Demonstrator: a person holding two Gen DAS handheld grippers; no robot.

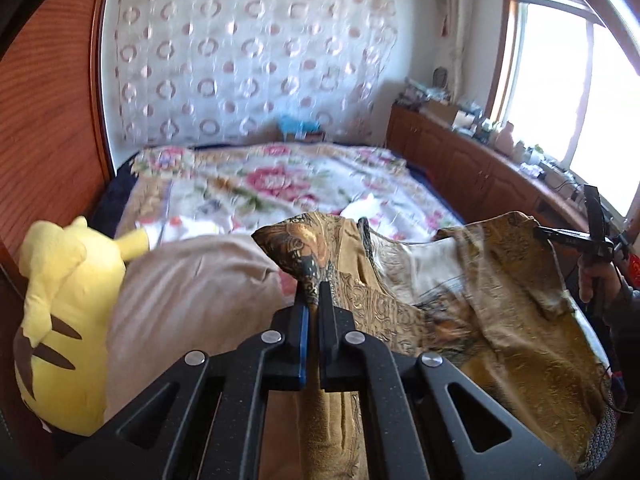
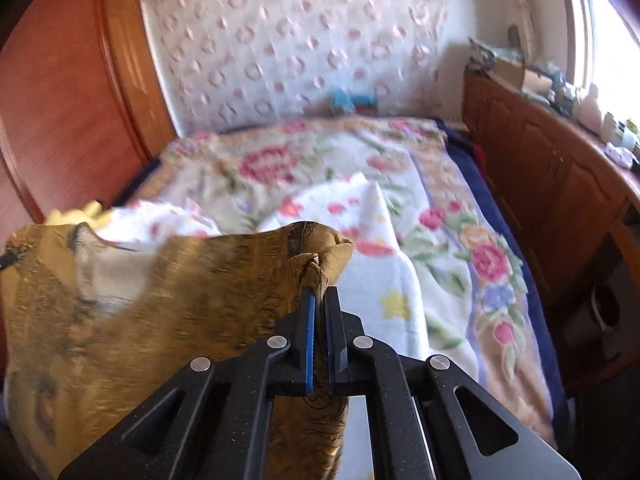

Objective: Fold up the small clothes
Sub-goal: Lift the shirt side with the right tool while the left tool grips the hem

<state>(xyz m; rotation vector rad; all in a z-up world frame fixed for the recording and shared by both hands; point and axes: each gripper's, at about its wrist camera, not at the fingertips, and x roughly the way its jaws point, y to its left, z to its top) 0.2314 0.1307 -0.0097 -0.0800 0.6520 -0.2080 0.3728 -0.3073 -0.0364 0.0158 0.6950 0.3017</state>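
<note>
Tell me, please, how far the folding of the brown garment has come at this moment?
Done: both corners are picked up. In hand: the left gripper and the right gripper each pinch an upper corner of the golden-brown garment, holding it spread above the floral blanket. Left: no fold is visible yet, so all the folding remains.

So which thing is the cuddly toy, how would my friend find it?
Start at the bed with the flowery blanket. Look to its left edge, against the wooden headboard. The plush toy there is bright yellow with brown stripes, unlike the tan pillow beside it.
</note>
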